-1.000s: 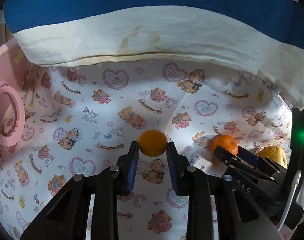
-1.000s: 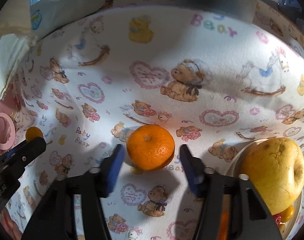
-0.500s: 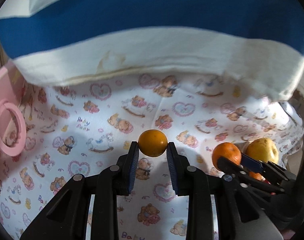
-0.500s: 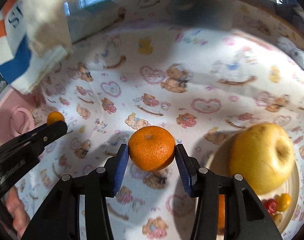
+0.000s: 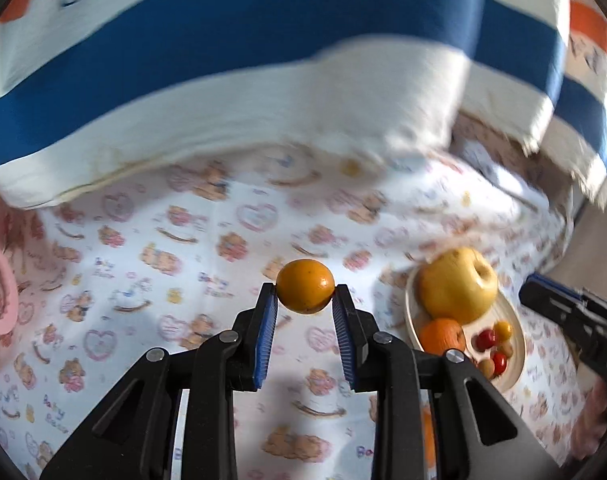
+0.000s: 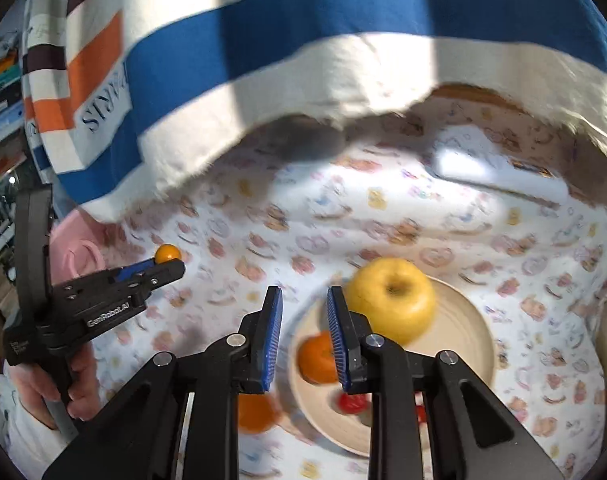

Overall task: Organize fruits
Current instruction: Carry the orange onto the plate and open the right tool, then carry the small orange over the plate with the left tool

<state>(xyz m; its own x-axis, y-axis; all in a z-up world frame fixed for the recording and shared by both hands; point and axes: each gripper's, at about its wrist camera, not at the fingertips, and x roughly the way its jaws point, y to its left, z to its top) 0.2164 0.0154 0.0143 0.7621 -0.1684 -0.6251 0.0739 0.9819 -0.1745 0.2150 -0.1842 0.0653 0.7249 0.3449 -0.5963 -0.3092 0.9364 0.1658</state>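
Now one apple (image 5: 457,284) and two oranges (image 6: 317,357) on plate (image 6: 473,330)

Yellow-orange round citrus fruit (image 5: 305,286), big yellow apple (image 6: 391,298), cream round plate (image 6: 477,330), pastel teddy-bear-and-heart printed cloth (image 5: 143,256), blue-white-orange striped fabric (image 5: 231,52).

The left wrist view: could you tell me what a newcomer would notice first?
The small orange fruit pinched between the left tool's blue pads, at centre. To its right, a cream plate carries a big yellow apple, an orange and small tomatoes.
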